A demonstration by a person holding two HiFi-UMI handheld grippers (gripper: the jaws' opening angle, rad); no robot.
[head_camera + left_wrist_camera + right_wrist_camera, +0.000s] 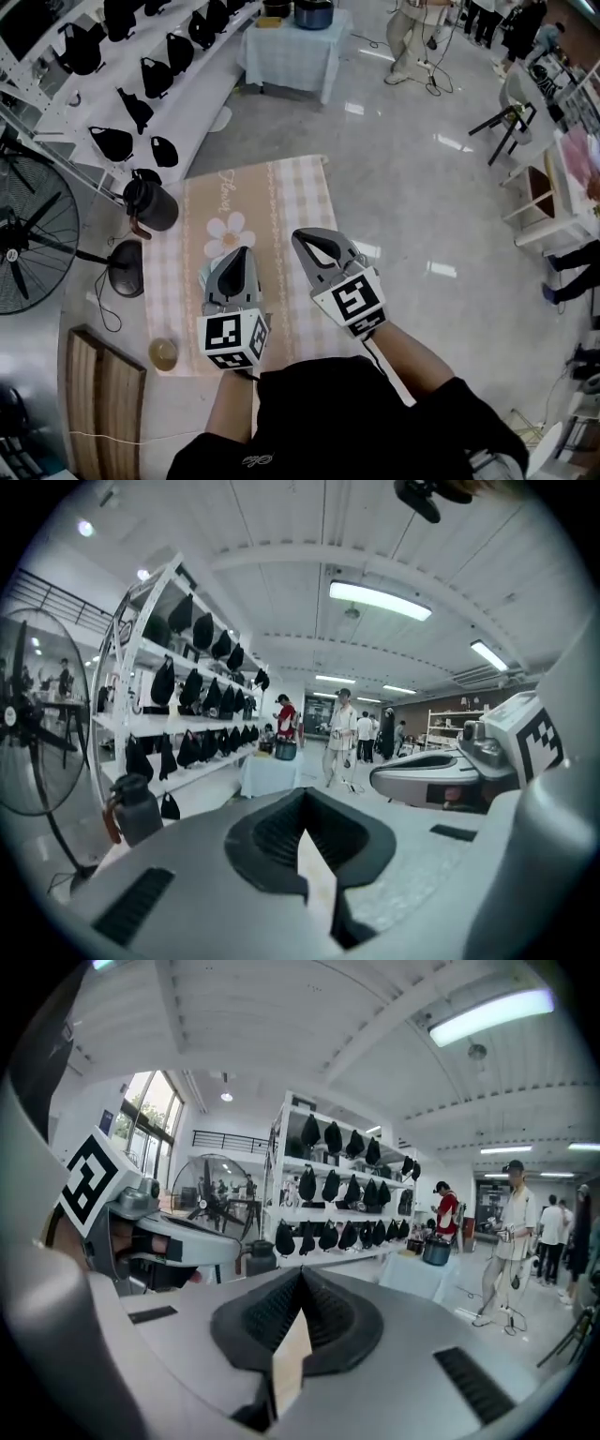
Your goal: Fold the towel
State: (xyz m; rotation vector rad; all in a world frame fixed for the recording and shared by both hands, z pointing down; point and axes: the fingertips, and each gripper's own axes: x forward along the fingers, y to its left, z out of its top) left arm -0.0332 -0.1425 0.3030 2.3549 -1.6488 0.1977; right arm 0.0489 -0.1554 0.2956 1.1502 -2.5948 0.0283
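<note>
Head view — left gripper [241,251] and right gripper [307,237], jaws fully closed, empty; towel [281,192] spread flat beneath them

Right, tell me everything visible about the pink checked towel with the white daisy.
The pink-and-cream checked towel lies spread flat and unfolded on a pale surface. A plain beige middle panel carries a white daisy and cursive lettering. No fold or lifted corner shows. The left gripper and right gripper hover over its near half, jaws together. A dark jug stands by its left edge, a small cup by its near-left corner.
</note>
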